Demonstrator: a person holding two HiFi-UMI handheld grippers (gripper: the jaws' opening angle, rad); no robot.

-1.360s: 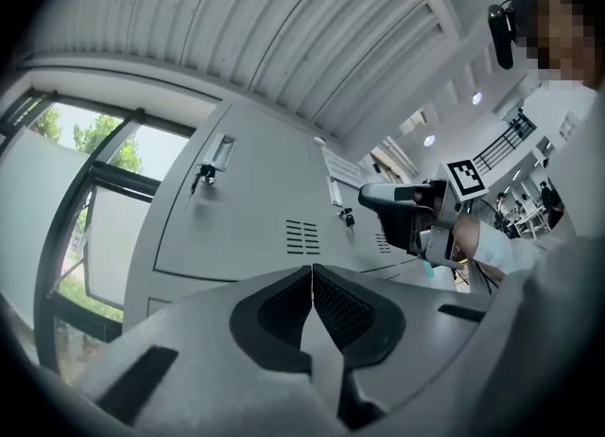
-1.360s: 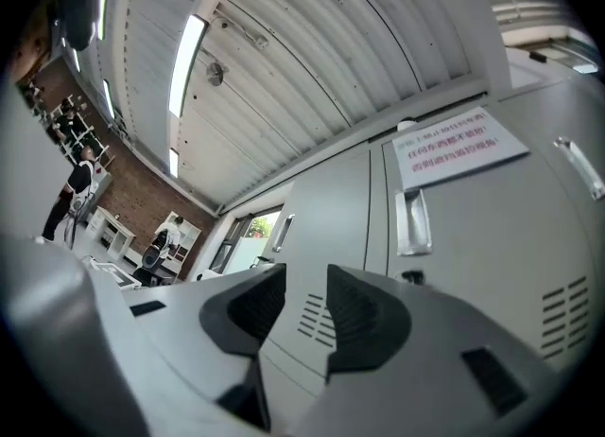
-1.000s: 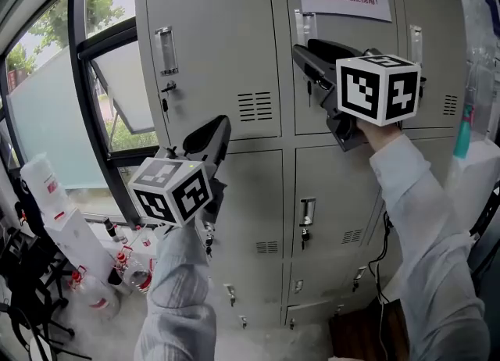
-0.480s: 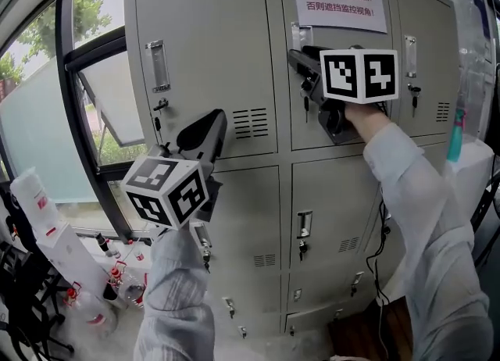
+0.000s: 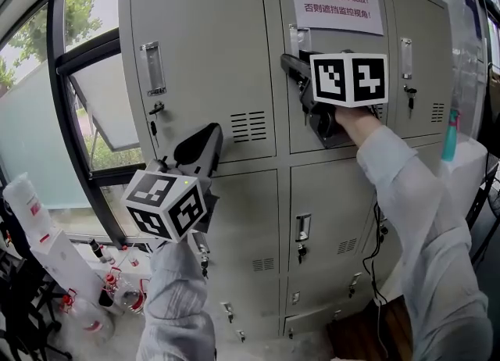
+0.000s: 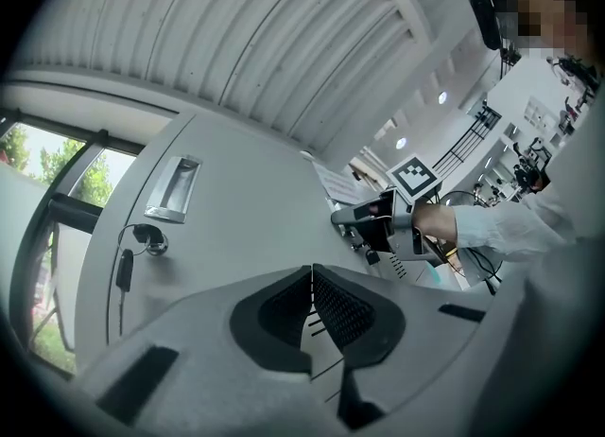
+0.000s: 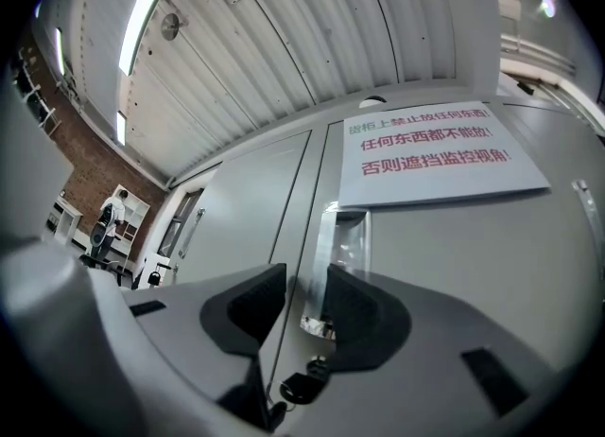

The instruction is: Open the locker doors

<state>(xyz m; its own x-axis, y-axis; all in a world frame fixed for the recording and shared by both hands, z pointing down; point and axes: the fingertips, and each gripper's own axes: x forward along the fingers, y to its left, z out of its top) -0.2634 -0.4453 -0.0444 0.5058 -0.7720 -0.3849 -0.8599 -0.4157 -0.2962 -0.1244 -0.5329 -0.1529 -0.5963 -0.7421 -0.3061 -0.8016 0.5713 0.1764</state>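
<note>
Standing shut, the grey lockers (image 5: 234,195) fill the view. Right gripper (image 7: 304,298), jaws spread, sits at the top-middle door (image 7: 473,255) handle (image 7: 345,236), key (image 7: 301,388) beneath. Left gripper (image 6: 312,279), jaws pressed together and empty, is near the top-left door (image 5: 203,55).

At the left we see a tall window (image 5: 98,109) in a dark frame (image 5: 61,133), with green trees (image 5: 82,4) in daylight beyond it. Below it, clear bottles (image 5: 125,293) with red marks stand on the pale floor (image 5: 101,344). Overhead runs a ribbed white ceiling (image 7: 284,38) with a long strip light (image 7: 142,9). Far off we make out a brick wall (image 7: 57,156) and white shelves (image 7: 64,216). Small round lights (image 6: 441,97) dot the distant ceiling.
</note>
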